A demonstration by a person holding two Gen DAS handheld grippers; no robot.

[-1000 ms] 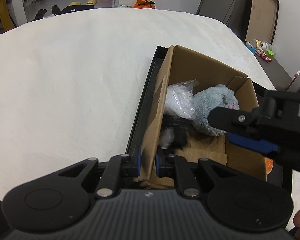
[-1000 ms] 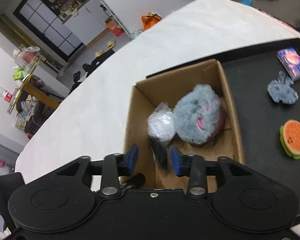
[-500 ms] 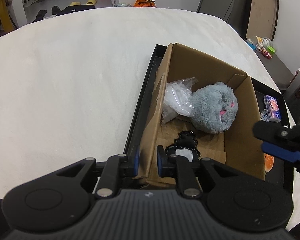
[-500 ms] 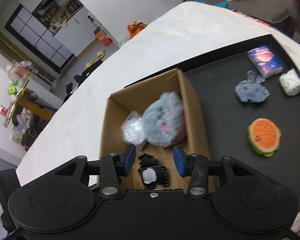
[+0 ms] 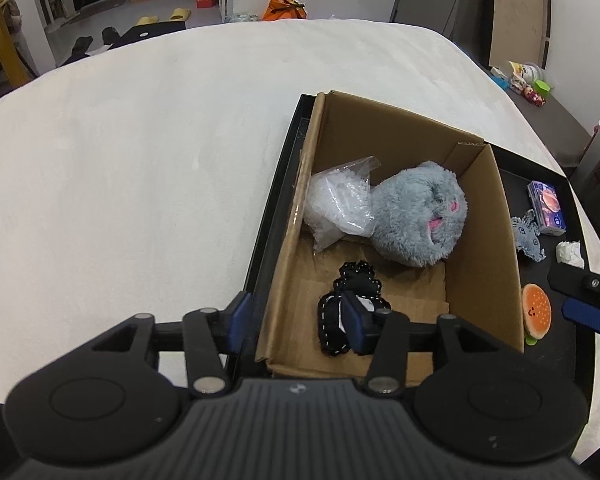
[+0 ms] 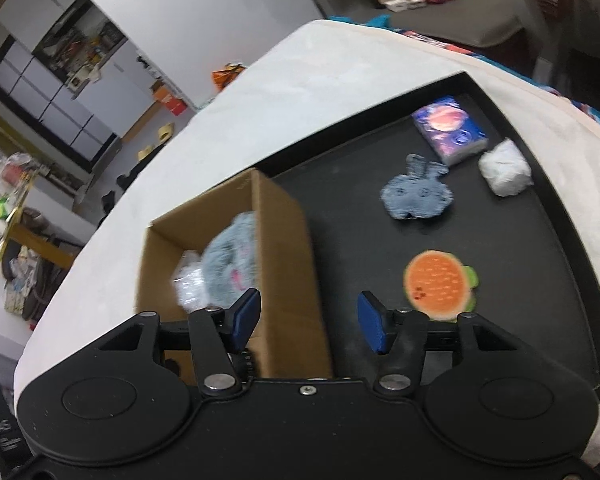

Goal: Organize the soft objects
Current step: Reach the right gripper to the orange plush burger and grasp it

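A cardboard box (image 5: 480,248) stands on the left part of a black tray (image 6: 552,240). Inside it lie a clear plastic bag (image 5: 340,208), a grey plush toy (image 5: 416,220) and a black stitched soft piece (image 5: 336,316). My left gripper (image 5: 296,320) straddles the box's near left wall; its jaws are opening and the pads stand off the cardboard. My right gripper (image 6: 310,320) hovers over the box's right wall (image 6: 284,264), jaws opening, nothing gripped. On the tray lie a burger toy (image 6: 440,284), a grey knitted bunny (image 6: 416,194), a blue tissue pack (image 6: 450,128) and a white wad (image 6: 504,168).
The tray rests on a white soft surface (image 5: 140,168) that spreads wide to the left. My right gripper (image 5: 580,304) shows at the left wrist view's right edge, above the burger toy (image 5: 536,308). Room clutter lies far behind.
The black stitched piece left my right gripper and now lies in the box. That gripper swung right toward the tray and widened. My left gripper let go of the box wall.
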